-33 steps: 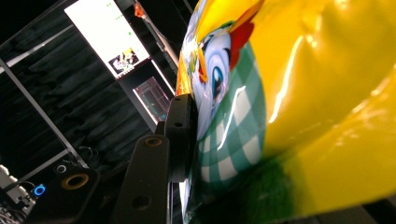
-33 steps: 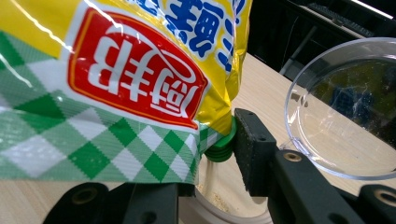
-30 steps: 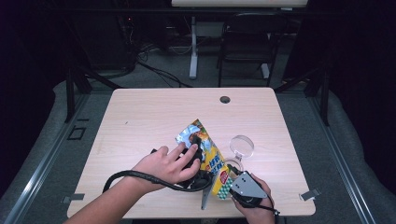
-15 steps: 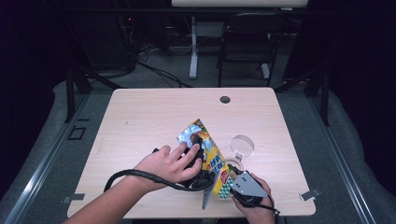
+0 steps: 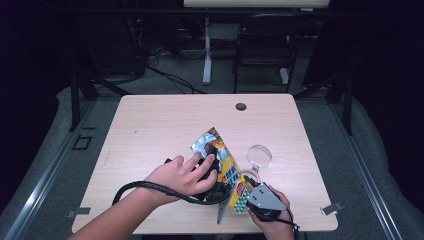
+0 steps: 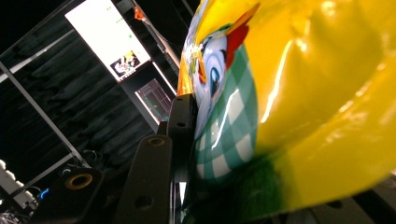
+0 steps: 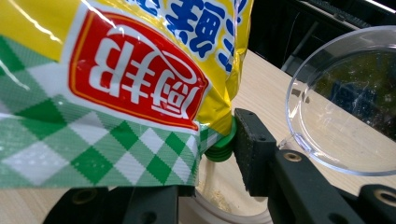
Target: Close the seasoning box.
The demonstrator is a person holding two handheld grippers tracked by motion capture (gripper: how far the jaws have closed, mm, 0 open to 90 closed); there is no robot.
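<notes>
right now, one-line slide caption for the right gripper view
Right gripper pinching the green spout of a yellow seasoning pouch beside a clear plastic bowl.

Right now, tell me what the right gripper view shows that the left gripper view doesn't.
The right gripper view has the pouch's green cap against the right gripper's black pad, the red label, a clear plastic bowl and the wooden table. The left gripper view has the left gripper's pad pressed on the pouch, a cartoon face and a lit screen. Both show the yellow, green-checked pouch.
</notes>
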